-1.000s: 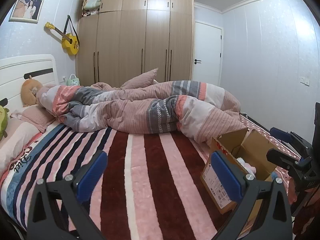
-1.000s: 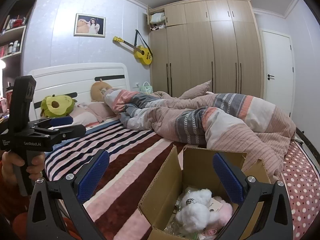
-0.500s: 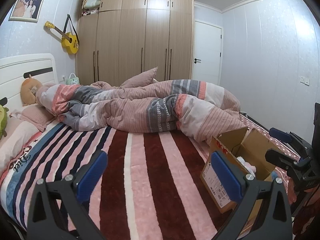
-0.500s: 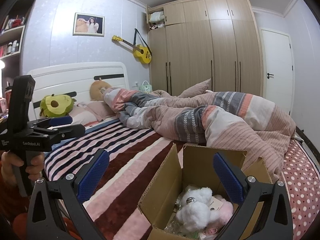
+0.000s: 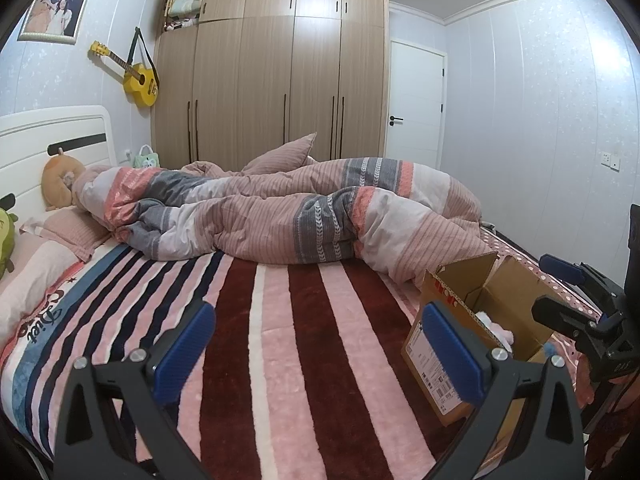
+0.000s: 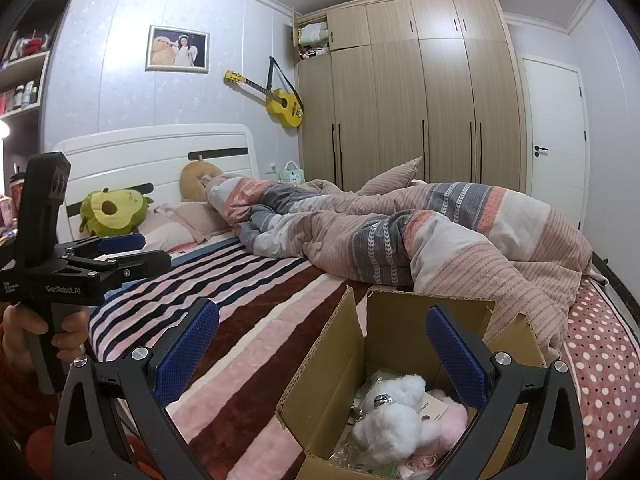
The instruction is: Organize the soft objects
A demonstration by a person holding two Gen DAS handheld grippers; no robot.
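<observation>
The right tongs (image 6: 322, 344) are spread wide and carry nothing, poised just above the open brown cardboard box (image 6: 384, 344) that sits on the striped plush blanket (image 5: 304, 340) of the bed; the left tongs (image 5: 318, 340) are likewise parted and empty, over bare blanket to the left of the box. Inside the box lies a fluffy white plush toy with a small metal bell (image 6: 394, 412), touching a pale pink plush (image 6: 450, 416) on its right, with some crinkly clear wrapping under them. Both toys look light, squashy and unbreakable, so I judge a pinch across the white toy's plump body would hold better than a grab at loose fur, which may slip. The box's upright flaps crowd the way in and could catch a finger. Behind the box a rumpled pink-and-grey striped duvet (image 6: 420, 232) is heaped; far beyond the box, at the headboard, rests a green avocado-shaped cushion (image 6: 112, 212).
</observation>
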